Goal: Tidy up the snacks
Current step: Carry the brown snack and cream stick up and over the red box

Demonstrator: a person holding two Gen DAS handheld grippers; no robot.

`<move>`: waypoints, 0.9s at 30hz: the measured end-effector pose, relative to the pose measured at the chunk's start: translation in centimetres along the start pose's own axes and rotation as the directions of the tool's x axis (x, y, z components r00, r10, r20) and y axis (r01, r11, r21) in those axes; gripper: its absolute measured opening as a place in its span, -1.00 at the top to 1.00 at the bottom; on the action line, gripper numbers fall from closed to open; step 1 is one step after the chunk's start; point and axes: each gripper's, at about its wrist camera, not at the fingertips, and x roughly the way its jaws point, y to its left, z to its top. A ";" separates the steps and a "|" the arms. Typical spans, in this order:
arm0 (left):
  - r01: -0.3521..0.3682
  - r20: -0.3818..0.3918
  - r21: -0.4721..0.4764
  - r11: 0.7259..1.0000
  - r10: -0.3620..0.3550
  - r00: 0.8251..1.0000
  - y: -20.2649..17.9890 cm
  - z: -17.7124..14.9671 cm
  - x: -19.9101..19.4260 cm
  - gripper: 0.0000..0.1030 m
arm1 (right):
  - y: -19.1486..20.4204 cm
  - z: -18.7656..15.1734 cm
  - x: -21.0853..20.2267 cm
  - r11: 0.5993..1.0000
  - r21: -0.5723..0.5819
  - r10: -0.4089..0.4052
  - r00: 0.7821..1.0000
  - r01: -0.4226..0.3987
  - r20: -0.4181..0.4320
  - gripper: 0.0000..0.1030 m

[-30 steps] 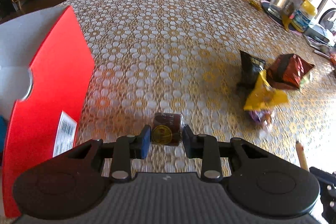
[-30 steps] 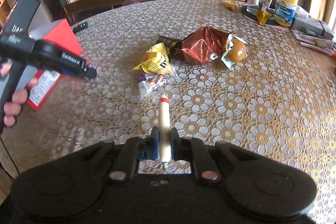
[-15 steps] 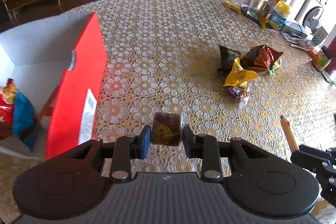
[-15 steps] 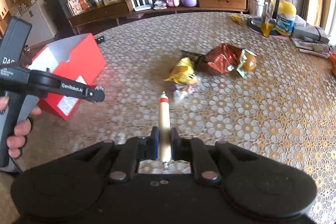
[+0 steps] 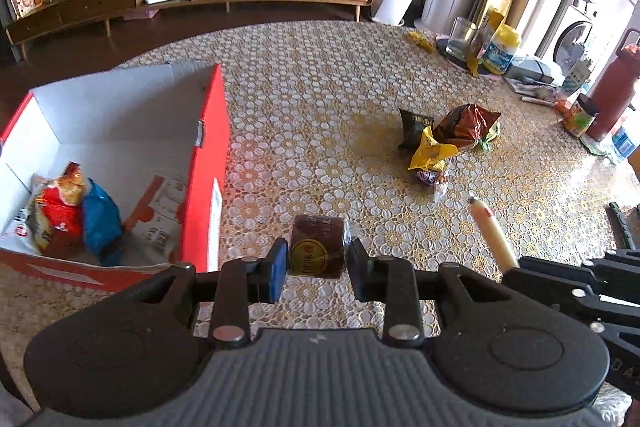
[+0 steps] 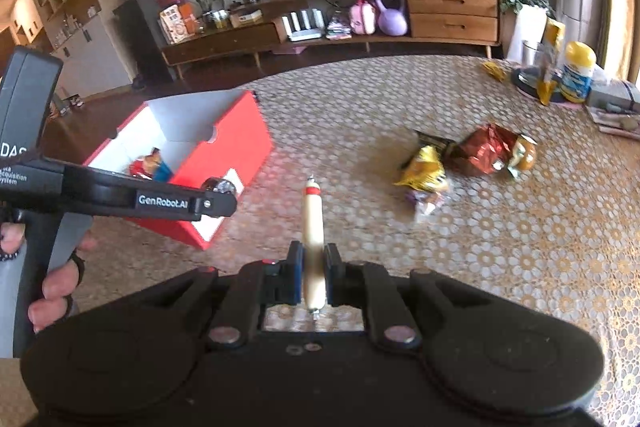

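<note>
From my left gripper point(image 5: 318, 263) I see the box point(image 5: 204, 163) on the table point(image 5: 320, 75) to the left, with two snack bags point(image 5: 76, 207) standing side by side inside against its left wall. A small roll point(image 5: 318, 245) sits between this gripper's fingers, above the tablecloth just right of the box. Ahead and to the right lies a pile of snack packets point(image 5: 444, 139) touching one another, well apart from the box, while my right gripper point(image 6: 312, 275), beside the left one, holds a sausage stick point(image 6: 312, 227) pointing forward between box and pile.
</note>
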 end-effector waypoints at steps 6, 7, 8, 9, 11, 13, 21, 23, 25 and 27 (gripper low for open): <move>-0.010 0.033 -0.002 1.000 0.010 0.999 1.4 0.1 -2.1 0.40 | 2.8 1.2 0.1 0.999 -0.031 0.029 0.999 -0.028 0.019 0.82; -0.012 0.035 -0.004 1.000 0.013 0.999 1.7 0.1 -2.3 0.40 | 3.2 1.3 0.1 0.999 -0.032 0.031 0.999 -0.031 0.022 0.82; -0.014 0.038 -0.008 1.000 0.014 0.999 2.0 0.1 -2.6 0.40 | 3.6 1.5 0.2 0.999 -0.034 0.036 0.999 -0.035 0.024 0.82; -0.015 0.041 -0.011 1.000 0.015 0.999 2.4 0.1 -2.9 0.40 | 4.0 1.6 0.3 0.998 -0.036 0.042 0.999 -0.042 0.026 0.82; -0.017 0.046 -0.015 1.000 0.017 0.999 3.1 0.0 -3.3 0.40 | 4.9 2.0 0.5 0.998 -0.042 0.054 0.998 -0.053 0.026 0.82; -0.024 0.053 -0.023 0.999 0.025 0.998 4.0 0.1 -3.8 0.40 | 5.7 2.5 0.9 0.997 -0.050 0.065 0.998 -0.064 0.025 0.82; -0.052 0.077 -0.058 0.997 0.056 0.995 7.8 0.2 -5.7 0.40 | 10.2 4.3 2.7 0.989 -0.098 0.115 0.993 -0.113 0.021 0.82; -0.060 0.080 -0.068 0.996 0.066 0.995 8.9 0.2 -6.0 0.40 | 11.3 4.7 3.4 0.986 -0.111 0.127 0.992 -0.125 0.016 0.82; -0.066 0.082 -0.081 0.995 0.073 0.994 10.0 0.2 -6.3 0.40 | 12.3 5.1 3.9 0.984 -0.121 0.136 0.991 -0.134 0.012 0.82; -0.074 0.082 -0.092 0.993 0.082 0.993 11.1 0.2 -6.5 0.40 | 13.3 5.5 4.6 0.981 -0.133 0.146 0.989 -0.144 0.006 0.82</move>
